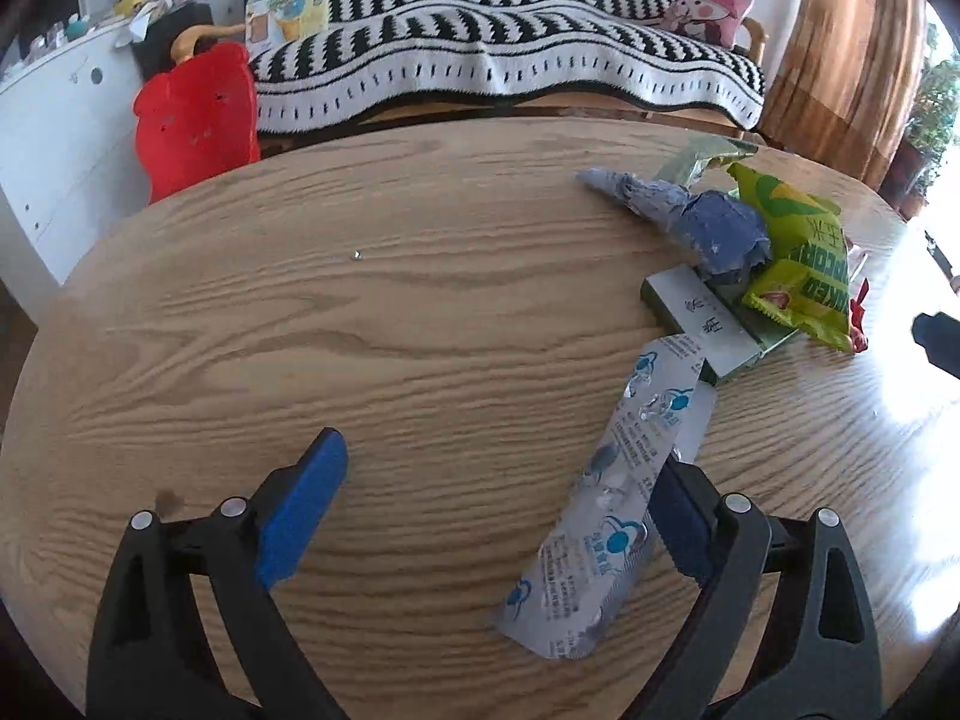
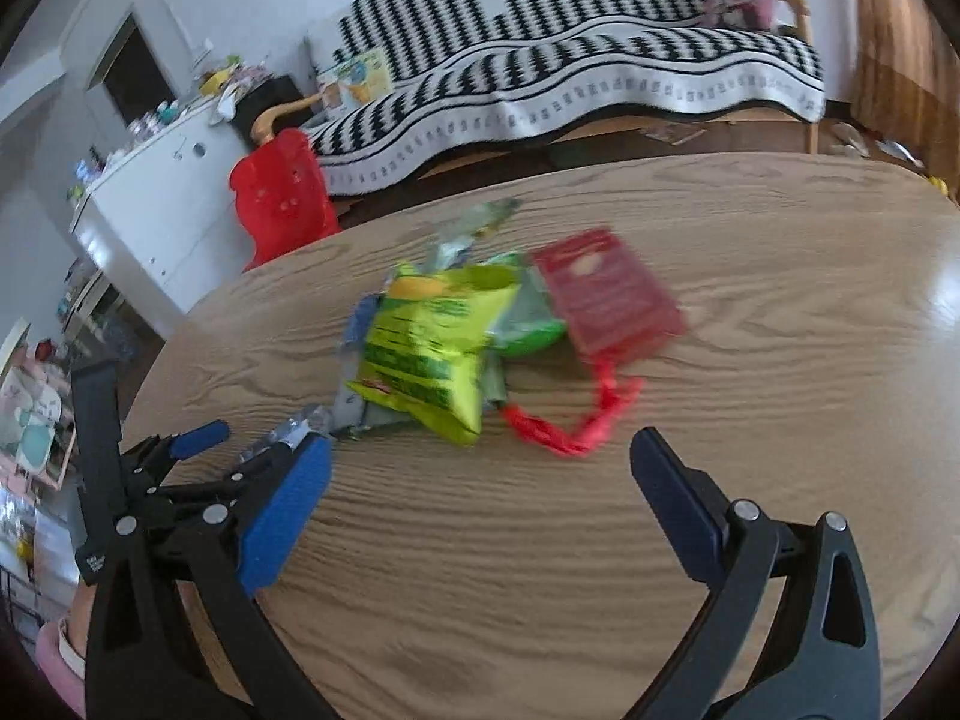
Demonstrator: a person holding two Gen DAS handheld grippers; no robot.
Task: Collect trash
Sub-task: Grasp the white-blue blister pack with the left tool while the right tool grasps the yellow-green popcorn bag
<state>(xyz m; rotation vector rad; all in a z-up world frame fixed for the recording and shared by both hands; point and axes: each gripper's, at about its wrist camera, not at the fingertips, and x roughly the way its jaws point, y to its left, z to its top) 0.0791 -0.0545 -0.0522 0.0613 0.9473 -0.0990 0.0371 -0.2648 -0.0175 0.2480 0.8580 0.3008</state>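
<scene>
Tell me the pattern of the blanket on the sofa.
Black-and-white stripes on the blanket, clearest in the left wrist view.

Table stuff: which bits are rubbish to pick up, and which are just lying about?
Rubbish to collect:
- silver pill strip
- green snack bag
- crumpled blue paper
- small flat box
- red packet with string

Just lying about:
- striped blanket
- red chair
- pink pillow
- white cabinet
</scene>
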